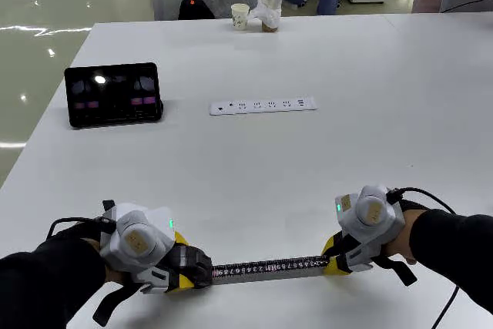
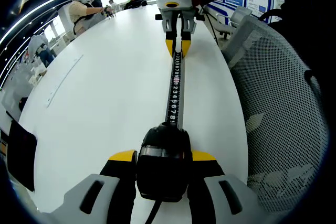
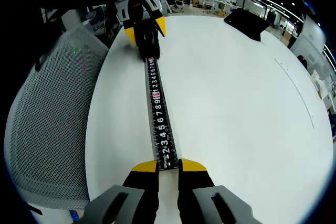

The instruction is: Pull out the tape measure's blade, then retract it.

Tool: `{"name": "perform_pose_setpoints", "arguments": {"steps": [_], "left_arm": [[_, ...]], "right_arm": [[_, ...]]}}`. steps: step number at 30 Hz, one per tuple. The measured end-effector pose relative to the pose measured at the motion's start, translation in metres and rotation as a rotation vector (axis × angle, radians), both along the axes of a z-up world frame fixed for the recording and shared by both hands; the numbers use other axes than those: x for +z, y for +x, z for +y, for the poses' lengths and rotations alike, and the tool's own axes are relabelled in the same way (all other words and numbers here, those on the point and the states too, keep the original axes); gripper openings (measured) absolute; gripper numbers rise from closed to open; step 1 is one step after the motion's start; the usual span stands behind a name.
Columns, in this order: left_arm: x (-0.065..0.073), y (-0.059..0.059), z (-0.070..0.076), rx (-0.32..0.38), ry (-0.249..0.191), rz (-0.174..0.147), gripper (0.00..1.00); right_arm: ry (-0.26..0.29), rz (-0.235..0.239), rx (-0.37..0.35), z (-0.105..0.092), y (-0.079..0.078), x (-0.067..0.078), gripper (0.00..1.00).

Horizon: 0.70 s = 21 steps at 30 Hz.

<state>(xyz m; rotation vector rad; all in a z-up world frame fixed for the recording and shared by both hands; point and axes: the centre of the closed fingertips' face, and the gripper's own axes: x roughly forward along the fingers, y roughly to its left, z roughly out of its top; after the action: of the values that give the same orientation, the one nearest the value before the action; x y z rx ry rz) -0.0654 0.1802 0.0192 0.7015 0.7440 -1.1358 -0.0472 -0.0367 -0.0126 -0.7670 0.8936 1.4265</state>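
Note:
My left gripper (image 1: 183, 266) (image 2: 164, 157) is shut on the black tape measure case (image 2: 164, 156) (image 1: 194, 265) near the table's front edge. The numbered blade (image 1: 269, 268) (image 2: 175, 85) (image 3: 159, 118) runs out from the case across the white table (image 1: 254, 167), lying flat. My right gripper (image 1: 331, 260) (image 3: 168, 166) is shut on the blade's free end. In the left gripper view the right gripper (image 2: 178, 45) sits at the blade's far end; in the right gripper view the left gripper (image 3: 143, 31) holds the case (image 3: 147, 38) at the far end.
A black tablet (image 1: 113, 94) stands at the left middle of the table. A white power strip (image 1: 263, 105) lies in the centre. Two cups (image 1: 256, 13) sit at the far edge. A mesh chair (image 2: 283, 114) (image 3: 47, 108) is beside the table's front.

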Motion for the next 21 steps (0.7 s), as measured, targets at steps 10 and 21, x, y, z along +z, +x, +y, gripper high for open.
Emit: {"name": "perform_pose_setpoints", "arguments": {"steps": [10,21], "left_arm": [[0.0,0.0,0.0,0.002,0.001,0.0,0.31],[-0.001,0.0,0.0,0.003,0.002,0.0,0.32]], "right_arm": [[-0.006,0.0,-0.007,-0.008,0.001,-0.001,0.09],[-0.003,-0.002,-0.015,-0.017,0.001,-0.001,0.09]]}}
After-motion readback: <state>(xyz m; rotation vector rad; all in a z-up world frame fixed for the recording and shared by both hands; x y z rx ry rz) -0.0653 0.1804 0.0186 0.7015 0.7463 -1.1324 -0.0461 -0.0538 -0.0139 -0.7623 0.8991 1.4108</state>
